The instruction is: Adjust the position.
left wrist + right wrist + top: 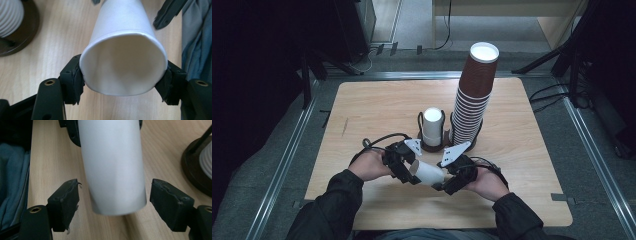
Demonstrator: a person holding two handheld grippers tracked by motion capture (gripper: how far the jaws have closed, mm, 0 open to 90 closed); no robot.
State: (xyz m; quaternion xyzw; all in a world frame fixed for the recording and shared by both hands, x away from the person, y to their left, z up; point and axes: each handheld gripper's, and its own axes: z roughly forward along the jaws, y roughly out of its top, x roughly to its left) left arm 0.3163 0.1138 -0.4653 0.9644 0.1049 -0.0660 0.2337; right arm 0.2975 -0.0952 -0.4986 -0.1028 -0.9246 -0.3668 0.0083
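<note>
A white paper cup (428,172) lies sideways in the air between both grippers, low over the wooden table (377,107). My left gripper (408,173) is shut on the cup (125,62) at its open rim, one pad (73,80) on each side, and the rim is squeezed slightly flat. My right gripper (443,181) is open around the cup's closed base (113,167), with a clear gap between each pad (66,200) and the cup wall.
A dark holder (433,145) behind the grippers carries a short white cup stack (432,125). Beside it stands a tall leaning stack of brown cups (472,97). The table's front edge lies close behind the person's sleeves.
</note>
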